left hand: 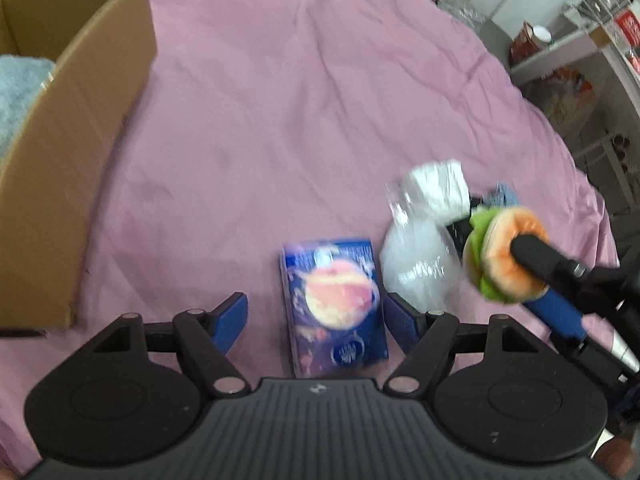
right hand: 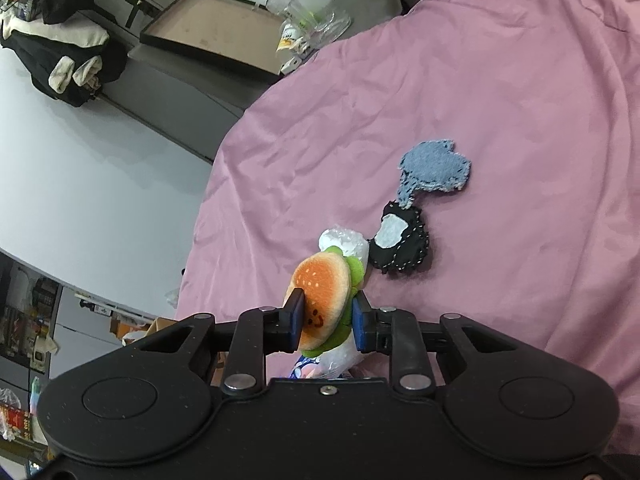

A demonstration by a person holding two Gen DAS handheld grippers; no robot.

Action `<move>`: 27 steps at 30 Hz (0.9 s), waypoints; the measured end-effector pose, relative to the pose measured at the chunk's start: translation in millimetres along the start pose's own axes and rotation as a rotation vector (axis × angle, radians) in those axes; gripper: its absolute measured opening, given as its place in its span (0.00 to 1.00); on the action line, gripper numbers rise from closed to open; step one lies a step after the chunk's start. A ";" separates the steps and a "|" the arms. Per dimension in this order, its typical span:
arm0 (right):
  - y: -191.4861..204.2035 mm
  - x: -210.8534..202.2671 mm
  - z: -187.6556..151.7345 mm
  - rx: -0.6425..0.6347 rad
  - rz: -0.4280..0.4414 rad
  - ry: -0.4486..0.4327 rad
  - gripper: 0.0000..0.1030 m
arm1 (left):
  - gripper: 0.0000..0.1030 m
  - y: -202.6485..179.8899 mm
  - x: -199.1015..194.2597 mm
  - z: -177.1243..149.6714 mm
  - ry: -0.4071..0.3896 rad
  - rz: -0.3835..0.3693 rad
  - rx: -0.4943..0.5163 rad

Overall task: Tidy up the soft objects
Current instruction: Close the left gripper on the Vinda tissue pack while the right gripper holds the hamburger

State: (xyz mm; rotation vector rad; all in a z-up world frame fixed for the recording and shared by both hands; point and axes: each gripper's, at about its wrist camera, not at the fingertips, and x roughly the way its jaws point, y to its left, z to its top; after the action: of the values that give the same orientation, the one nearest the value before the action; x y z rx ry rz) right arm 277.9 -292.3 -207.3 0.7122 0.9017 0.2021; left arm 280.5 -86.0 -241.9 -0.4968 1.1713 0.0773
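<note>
My right gripper [right hand: 326,320] is shut on a plush hamburger toy [right hand: 322,294], held just above the pink cloth; the same burger [left hand: 502,256] shows in the left wrist view at the right. My left gripper [left hand: 316,320] stands open over a dark blue packet [left hand: 334,304] with an orange planet picture, which lies between its fingers untouched. A clear plastic bag with white stuff [left hand: 424,232] lies beside the packet. A blue felt piece [right hand: 436,172] and a black felt piece [right hand: 402,244] lie further out on the cloth.
A cardboard box [left hand: 72,152] with a light blue towel [left hand: 20,92] inside stands at the left. The pink cloth [left hand: 300,100] covers the round table. Beyond its edge are a glass jar [right hand: 304,4], a tray [right hand: 212,28] and shelves [left hand: 580,60].
</note>
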 end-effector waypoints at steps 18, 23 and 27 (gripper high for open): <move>11.1 1.1 -3.3 -0.059 -0.031 0.014 0.24 | 0.49 -7.5 -4.4 -12.2 -0.035 0.054 0.059; 22.2 -11.0 -9.1 -0.104 -0.057 0.001 0.24 | 0.49 -2.5 -25.7 -13.6 -0.066 0.031 0.058; 30.1 -22.7 -15.2 -0.119 -0.071 -0.010 0.24 | 0.49 0.0 -44.4 -15.9 -0.088 0.012 0.060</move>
State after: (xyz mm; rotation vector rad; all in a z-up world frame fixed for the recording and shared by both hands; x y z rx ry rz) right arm 255.9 -272.3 -179.5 0.5692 0.8964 0.1874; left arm 249.1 -83.8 -206.8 -0.4292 1.0875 0.0728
